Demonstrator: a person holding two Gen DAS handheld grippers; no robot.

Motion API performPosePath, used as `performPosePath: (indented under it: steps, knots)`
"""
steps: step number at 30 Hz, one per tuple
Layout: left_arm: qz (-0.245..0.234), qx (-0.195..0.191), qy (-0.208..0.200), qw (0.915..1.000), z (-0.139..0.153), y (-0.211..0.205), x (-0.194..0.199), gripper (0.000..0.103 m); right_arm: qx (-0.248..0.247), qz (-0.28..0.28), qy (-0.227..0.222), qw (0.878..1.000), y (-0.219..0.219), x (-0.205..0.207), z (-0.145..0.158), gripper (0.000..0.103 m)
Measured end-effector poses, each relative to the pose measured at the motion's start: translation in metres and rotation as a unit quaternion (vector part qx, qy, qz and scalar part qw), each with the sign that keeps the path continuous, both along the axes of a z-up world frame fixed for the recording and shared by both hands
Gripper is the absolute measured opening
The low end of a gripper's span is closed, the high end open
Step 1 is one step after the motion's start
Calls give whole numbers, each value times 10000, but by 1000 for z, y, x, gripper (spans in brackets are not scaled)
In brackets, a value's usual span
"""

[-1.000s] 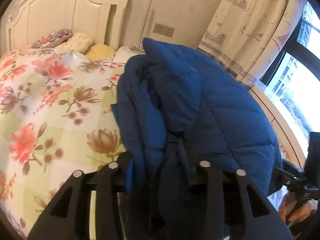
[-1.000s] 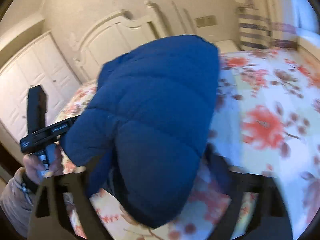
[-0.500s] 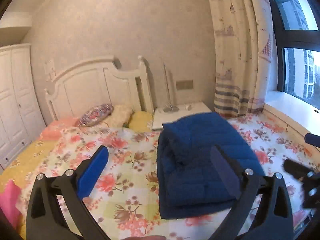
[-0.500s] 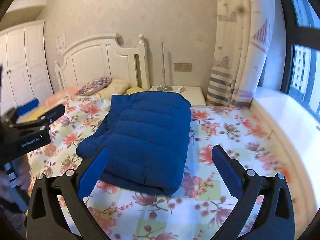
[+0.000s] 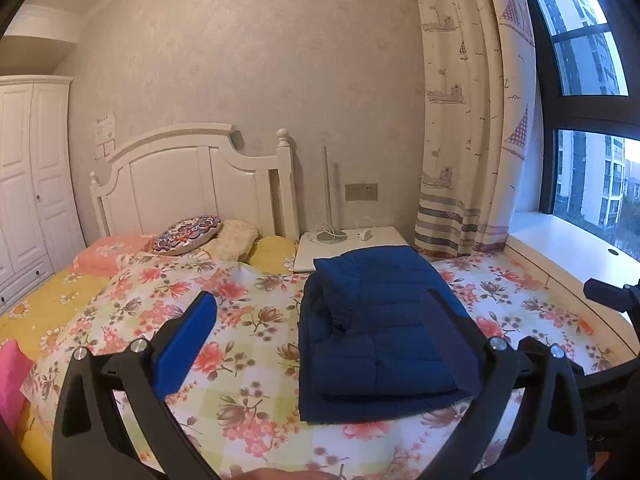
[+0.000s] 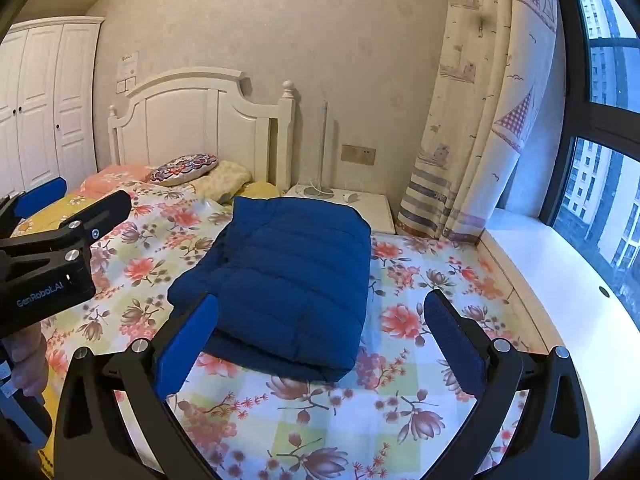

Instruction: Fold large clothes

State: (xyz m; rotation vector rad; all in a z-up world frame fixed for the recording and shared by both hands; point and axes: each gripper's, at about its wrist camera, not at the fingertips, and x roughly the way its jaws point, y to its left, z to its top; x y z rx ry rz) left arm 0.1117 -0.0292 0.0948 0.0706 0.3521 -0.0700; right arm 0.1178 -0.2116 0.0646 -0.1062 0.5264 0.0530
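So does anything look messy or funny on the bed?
Mostly neat. The folded blue puffer jacket lies flat on the floral quilt, but one padded part pokes out at its left side, so the bundle isn't quite square.

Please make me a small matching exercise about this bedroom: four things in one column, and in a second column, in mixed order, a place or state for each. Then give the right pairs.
Things:
1. blue jacket
2. round patterned cushion
3. left gripper
4. curtain

Places or states:
A. hanging beside the window
B. open, holding nothing
C. folded, lying on the floral bedspread
D. near the headboard, among the pillows

Pairs: 1-C, 2-D, 3-B, 4-A
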Motion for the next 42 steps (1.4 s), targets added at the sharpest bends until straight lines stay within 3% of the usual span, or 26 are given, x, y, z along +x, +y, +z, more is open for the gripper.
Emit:
performPosePath:
  steps: [42]
  knots:
    - [-70, 48, 197, 9998, -16, 5, 3, 101, 13, 48, 116, 9999, 9, -2, -11, 99]
